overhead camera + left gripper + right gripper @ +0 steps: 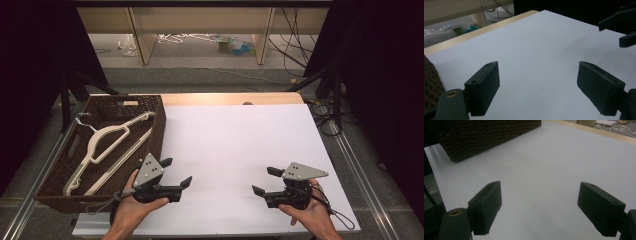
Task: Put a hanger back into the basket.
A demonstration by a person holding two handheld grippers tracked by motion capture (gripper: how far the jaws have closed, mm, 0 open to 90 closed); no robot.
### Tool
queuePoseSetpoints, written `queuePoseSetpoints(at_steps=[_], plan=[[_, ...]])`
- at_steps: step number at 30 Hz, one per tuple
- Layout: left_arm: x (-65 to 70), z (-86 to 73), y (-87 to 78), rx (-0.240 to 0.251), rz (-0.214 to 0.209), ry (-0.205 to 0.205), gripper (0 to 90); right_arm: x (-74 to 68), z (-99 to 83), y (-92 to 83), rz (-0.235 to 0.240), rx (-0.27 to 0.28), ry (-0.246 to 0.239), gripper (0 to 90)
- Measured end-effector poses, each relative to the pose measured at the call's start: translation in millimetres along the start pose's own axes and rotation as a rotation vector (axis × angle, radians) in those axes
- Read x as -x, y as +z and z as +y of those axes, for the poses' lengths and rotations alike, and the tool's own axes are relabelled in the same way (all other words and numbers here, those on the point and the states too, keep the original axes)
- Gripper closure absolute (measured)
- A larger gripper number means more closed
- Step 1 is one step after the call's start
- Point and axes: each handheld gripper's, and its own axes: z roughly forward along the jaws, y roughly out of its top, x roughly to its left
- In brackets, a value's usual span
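A dark woven basket [161, 120] stands at the table's left, and a cream clothes hanger [107, 142] lies in it. My left gripper [177, 171] is held just right of the basket's near corner, over the white board [240, 140], open with nothing between its jaws [537, 75]. Across the board at the near right, my right gripper [263, 180] points left toward it, also open and empty [537, 195]. The left gripper view catches the right gripper [611, 35] at its upper right. The basket's wall [486, 137] shows in the right gripper view.
The white board covers most of the wooden table [225, 98]. Beyond the far edge are floor, table legs, cables [290, 45] and scattered items. Dark curtains hang on both sides, and metal rails run along the table's left and right.
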Motion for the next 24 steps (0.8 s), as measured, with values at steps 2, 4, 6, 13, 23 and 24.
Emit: queuePoseSetpoints(at_steps=[2,4,6,13,23,24], plan=[[4.2,-6.4,3.7,-0.001,-0.006,0.013,18.2,-1.5,0.1,-0.7,-0.003,0.007,0.007,20.2],[5.8,-9.4,4.1,-0.004,-0.017,0.038,18.1,-3.0,-0.2,-1.0,0.008,0.009,0.008,20.2],[5.9,-12.0,3.5,0.002,-0.025,0.018,18.1,-3.6,-0.4,-2.3,-0.003,0.011,0.0,20.0],[7.1,-24.2,1.9,0.011,-0.023,0.019,17.6,-11.3,-4.9,-6.7,0.018,0.025,0.015,17.1],[7.2,-26.6,-1.8,0.023,-0.02,0.029,17.6,-15.2,-9.4,-9.8,0.009,0.02,0.006,17.0],[7.5,-26.8,-1.8,0.02,-0.022,0.019,17.6,-15.5,-9.3,-9.7,0.011,0.02,0.007,17.0]])
